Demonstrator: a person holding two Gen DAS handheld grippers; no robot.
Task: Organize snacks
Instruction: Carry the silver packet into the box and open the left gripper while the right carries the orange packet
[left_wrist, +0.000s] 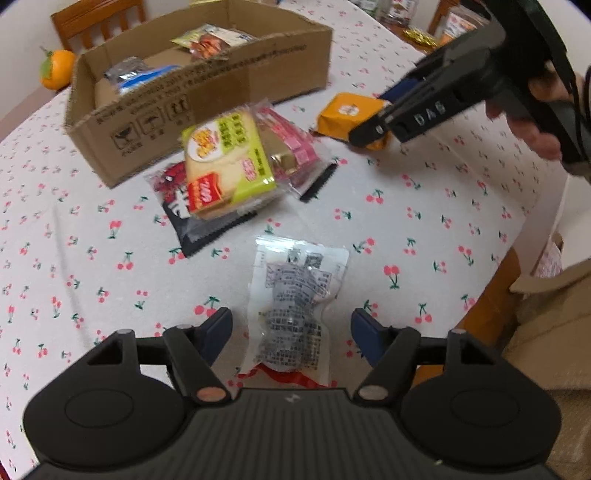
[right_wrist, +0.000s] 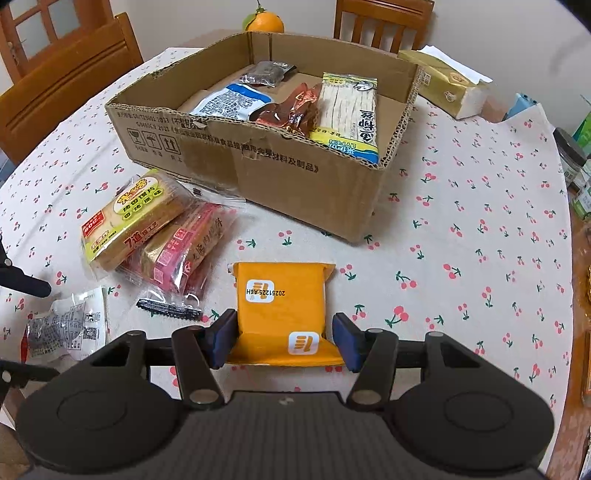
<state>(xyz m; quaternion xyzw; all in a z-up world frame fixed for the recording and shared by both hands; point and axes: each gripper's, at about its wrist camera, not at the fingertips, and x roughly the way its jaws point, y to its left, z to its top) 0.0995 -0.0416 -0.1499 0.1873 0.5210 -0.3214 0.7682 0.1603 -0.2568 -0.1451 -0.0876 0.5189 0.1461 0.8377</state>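
On the cherry-print tablecloth (right_wrist: 461, 221) we see an open cardboard box (right_wrist: 280, 173) holding several snacks, with a pile of wrapped toast packets (right_wrist: 147, 236) beside it. Our right gripper (right_wrist: 284, 338) clamps a flat orange packet (right_wrist: 280, 306). Our left gripper (left_wrist: 291, 332) stands open around a clear printed pouch (left_wrist: 295, 295), pads not touching.

Both wrist cameras look steeply down, close over the table (left_wrist: 424, 229), sharing the cardboard box (right_wrist: 295, 173).
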